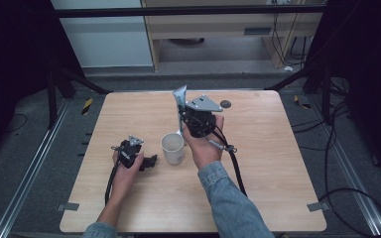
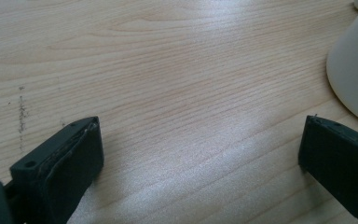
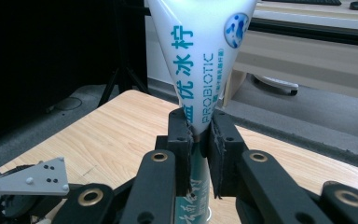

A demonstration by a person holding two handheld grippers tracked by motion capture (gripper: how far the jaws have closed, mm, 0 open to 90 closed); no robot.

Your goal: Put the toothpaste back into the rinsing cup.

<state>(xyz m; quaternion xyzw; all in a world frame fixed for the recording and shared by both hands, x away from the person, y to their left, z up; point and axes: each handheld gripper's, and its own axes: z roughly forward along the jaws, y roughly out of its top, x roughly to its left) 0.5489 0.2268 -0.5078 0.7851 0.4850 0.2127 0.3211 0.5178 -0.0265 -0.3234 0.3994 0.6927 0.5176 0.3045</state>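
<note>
I hold the right tool (image 3: 198,140) pressed together on a soft white tube (image 3: 200,60), pinching it at its narrow waist; the tube stands upright above the middle of the surface (image 1: 258,198), just behind the cup (image 1: 173,147). The left tool (image 2: 200,163) rests low toward the near left part of the surface, jaws spread with nothing between them, the cup just beside one jaw.

Risks, in my judgement: the tube is a smooth, glossy plastic with teal print, flat and fanned at the top, squeezed thin where the pads bite. It could slide through the grip or fold over. Squeezing may also push contents out, though I cannot tell whether its lower end is capped. The cup is a plain, matte, off-white, tapered vessel, light-looking and unsupported; a nudge from either tool could tip it. The surface is pale wood-grain laminate, smooth and offering little friction.
</note>
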